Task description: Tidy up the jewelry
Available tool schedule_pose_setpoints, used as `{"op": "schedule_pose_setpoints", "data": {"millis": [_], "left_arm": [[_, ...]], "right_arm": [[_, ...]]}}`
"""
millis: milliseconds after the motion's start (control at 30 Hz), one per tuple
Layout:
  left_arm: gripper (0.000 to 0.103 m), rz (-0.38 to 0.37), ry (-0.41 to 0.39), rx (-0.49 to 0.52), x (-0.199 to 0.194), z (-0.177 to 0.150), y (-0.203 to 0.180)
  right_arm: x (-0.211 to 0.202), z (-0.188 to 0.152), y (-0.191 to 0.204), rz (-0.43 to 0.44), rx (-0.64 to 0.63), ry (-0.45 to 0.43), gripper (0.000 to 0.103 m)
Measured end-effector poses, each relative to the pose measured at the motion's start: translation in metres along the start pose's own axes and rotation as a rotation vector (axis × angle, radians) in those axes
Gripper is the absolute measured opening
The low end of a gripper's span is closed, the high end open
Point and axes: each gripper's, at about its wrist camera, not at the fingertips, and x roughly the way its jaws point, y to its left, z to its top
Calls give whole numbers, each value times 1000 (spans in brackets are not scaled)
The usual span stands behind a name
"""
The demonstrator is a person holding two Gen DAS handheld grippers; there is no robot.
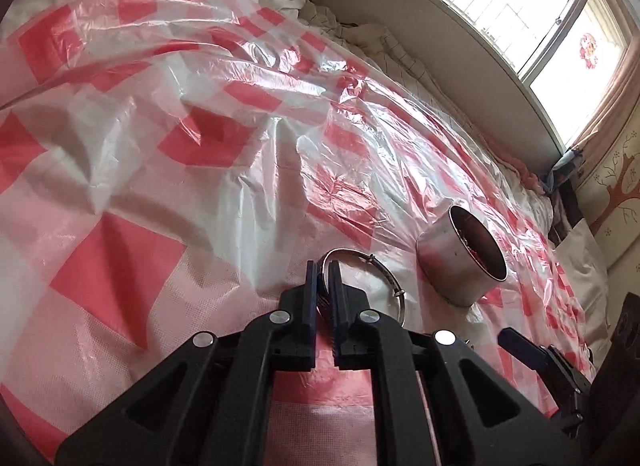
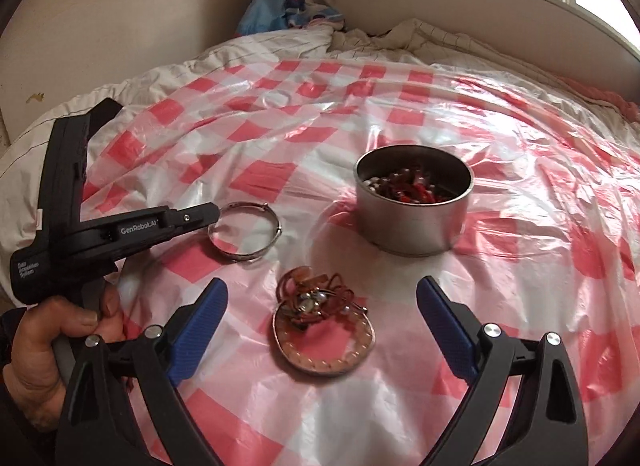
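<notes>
Red and white checked plastic sheet (image 2: pixel 400 113) covers a bed with a cream quilt (image 2: pixel 120 85), and a window (image 1: pixel 532 13) stands behind it on the right. Ahead of the right gripper (image 2: pixel 322 316), a little to its right, stands a round metal tin (image 2: pixel 414 217); in it lie red and silver beads. Between the wide open jaws of the right gripper, touching neither, lies a tangle of brown cord jewelry (image 2: pixel 320 322) on a beaded ring. The left gripper (image 1: pixel 324 286) is closed on the near rim of a silver bangle (image 1: pixel 370 278), which lies almost flat on the sheet. The bangle reaches from the fingers forward and to the right, toward the tin.
</notes>
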Motion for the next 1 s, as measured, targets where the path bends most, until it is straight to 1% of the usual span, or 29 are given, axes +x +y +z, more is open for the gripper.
{"op": "schedule_pose_setpoints", "data": {"millis": [33,67,100,133,167,200,267,300,333,367,433,467,500,567,600,633,667,700,733,800,867,900,933,967,1000], "left_arm": [[6,5,5,0,1,0,0],[6,10,9,2,2,0,0],[6,12,15,5,3,0,-1],[6,16,19,10,4,0,-1],[6,20,23,16,4,0,-2],[7,23,29,25,5,0,-4],[11,32,51,56,9,-1,-9],[18,33,60,78,11,-2,-13],[26,31,64,101,12,-3,-17],[30,34,67,128,12,-3,-22],[41,48,73,181,14,-5,-32],[43,56,77,202,15,-6,-36],[45,61,78,215,15,-7,-38],[47,58,79,217,15,-7,-39],[47,54,79,213,15,-7,-38],[47,51,80,211,14,-7,-38],[47,52,80,211,15,-7,-38],[47,54,81,214,15,-7,-39],[47,57,81,216,15,-7,-38],[47,64,80,225,15,-8,-39],[44,81,75,239,15,-9,-41],[30,94,73,245,15,-10,-42],[13,83,76,249,15,-10,-42],[10,68,73,253,14,-10,-43],[5,65,57,260,11,-10,-44]], "right_arm": [[9,3,1,11,3,30,69],[19,5,0,21,11,70,56],[29,4,-3,41,30,114,24],[33,3,-8,66,59,136,20],[32,1,-14,83,90,122,19],[27,-1,-21,99,129,100,9],[14,-6,-39,140,232,43,8],[6,-10,-49,164,286,8,8],[-4,-13,-58,170,325,-24,8],[-13,-16,-66,163,354,-53,8],[-32,-23,-82,126,397,-100,8],[-38,-26,-89,98,419,-107,8],[-41,-30,-96,71,437,-96,8],[-46,-35,-109,16,471,-88,10],[-46,-37,-115,-7,487,-71,16],[-44,-38,-118,-24,498,-44,46],[-44,-38,-118,-52,497,-29,60],[-45,-37,-114,-87,470,-38,68],[-47,-35,-109,-100,428,-46,68],[-44,-29,-95,-110,344,-35,68],[-35,-26,-81,-174,248,4,68],[-28,-29,-77,-204,210,32,68],[-19,-32,-76,-222,195,65,60],[-15,-35,-76,-226,192,79,50],[-15,-36,-77,-230,194,77,25]]}}
